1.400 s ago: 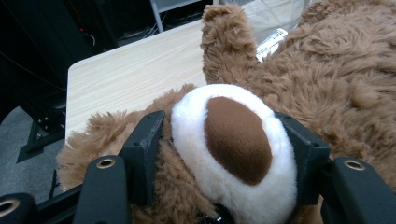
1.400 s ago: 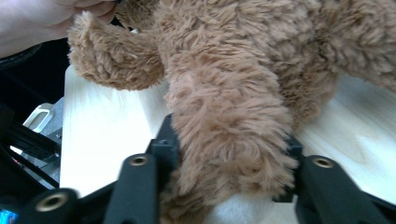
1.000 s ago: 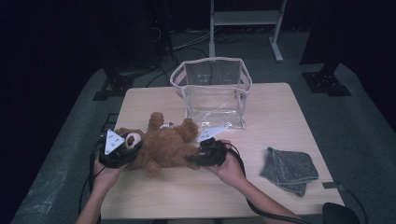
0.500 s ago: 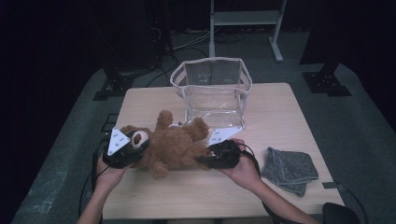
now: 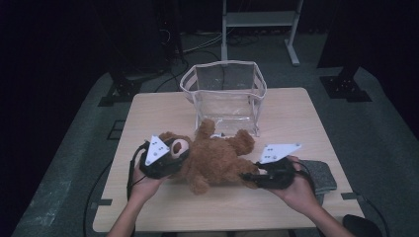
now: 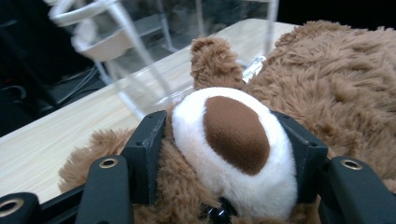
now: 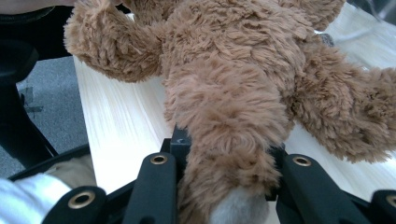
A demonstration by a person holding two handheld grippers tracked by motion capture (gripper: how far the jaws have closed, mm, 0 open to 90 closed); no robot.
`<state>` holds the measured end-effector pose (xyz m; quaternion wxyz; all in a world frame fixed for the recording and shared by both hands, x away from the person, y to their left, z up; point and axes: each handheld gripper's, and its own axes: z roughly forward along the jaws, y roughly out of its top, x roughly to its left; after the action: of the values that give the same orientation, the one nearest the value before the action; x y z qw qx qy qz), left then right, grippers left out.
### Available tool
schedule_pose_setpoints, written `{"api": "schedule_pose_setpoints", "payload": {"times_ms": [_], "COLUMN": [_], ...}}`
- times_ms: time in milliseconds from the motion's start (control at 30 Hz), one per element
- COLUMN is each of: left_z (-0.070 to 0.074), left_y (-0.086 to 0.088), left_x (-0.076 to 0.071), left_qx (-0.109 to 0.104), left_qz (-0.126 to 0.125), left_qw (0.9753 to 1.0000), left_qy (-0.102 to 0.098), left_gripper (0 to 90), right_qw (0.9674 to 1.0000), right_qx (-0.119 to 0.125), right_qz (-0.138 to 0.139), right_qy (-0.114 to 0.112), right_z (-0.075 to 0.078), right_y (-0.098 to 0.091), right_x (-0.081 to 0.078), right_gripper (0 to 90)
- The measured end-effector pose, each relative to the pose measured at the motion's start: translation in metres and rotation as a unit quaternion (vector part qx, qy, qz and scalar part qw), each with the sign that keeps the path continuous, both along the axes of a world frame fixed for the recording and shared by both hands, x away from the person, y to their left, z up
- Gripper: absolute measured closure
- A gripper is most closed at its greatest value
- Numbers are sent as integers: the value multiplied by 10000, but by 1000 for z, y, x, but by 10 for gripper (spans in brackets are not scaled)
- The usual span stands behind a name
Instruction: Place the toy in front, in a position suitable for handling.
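High view: bear point(image 5: 217, 157) is held just in front of bag point(image 5: 225, 94), above desk point(image 5: 306, 118). Left gripper view: left gripper point(image 6: 224, 154) is clamped on muzzle. Right gripper view: right gripper point(image 7: 224, 182) is clamped on a leg. Soft, light, squashy plush; limbs judged best gripped.

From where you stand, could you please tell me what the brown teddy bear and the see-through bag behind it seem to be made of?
The brown teddy bear looks like soft plush: shaggy, matte fibres, with a shorter white pile on the snout. The see-through bag with white edging appears to be clear, glossy plastic film, since the table shows through its walls; the white trim is probably fabric tape.
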<state>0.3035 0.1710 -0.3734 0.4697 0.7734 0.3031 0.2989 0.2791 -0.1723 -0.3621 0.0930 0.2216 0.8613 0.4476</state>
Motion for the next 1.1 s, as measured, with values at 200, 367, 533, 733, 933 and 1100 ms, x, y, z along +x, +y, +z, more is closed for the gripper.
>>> {"api": "schedule_pose_setpoints", "payload": {"times_ms": [200,367,533,733,933,1100], "left_z": [-9,-22,-33,-38,-45,-46], "left_y": [-47,-74,-83,-82,-75,-74], "left_x": [3,3,0,-6,-11,-16], "left_qx": [-31,18,-20,-26,-44,35], "left_qz": [-315,-462,-550,-463,-427,-485], "left_qw": [9994,9983,9975,9977,9972,9973], "left_qy": [146,347,437,498,620,555], "left_gripper": [403,403,401,386,359,347], "right_qw": [9996,9987,9979,9964,9960,9931], "right_qx": [-12,-54,5,207,606,1015], "right_qz": [-202,-319,-348,-272,-226,-447], "right_qy": [176,404,541,780,615,385], "right_z": [-10,-24,-38,-42,-34,-21], "right_y": [-43,-72,-87,-92,-104,-125], "right_x": [-9,-15,-20,-18,-24,-23], "right_gripper": [668,662,646,492,367,315]}}
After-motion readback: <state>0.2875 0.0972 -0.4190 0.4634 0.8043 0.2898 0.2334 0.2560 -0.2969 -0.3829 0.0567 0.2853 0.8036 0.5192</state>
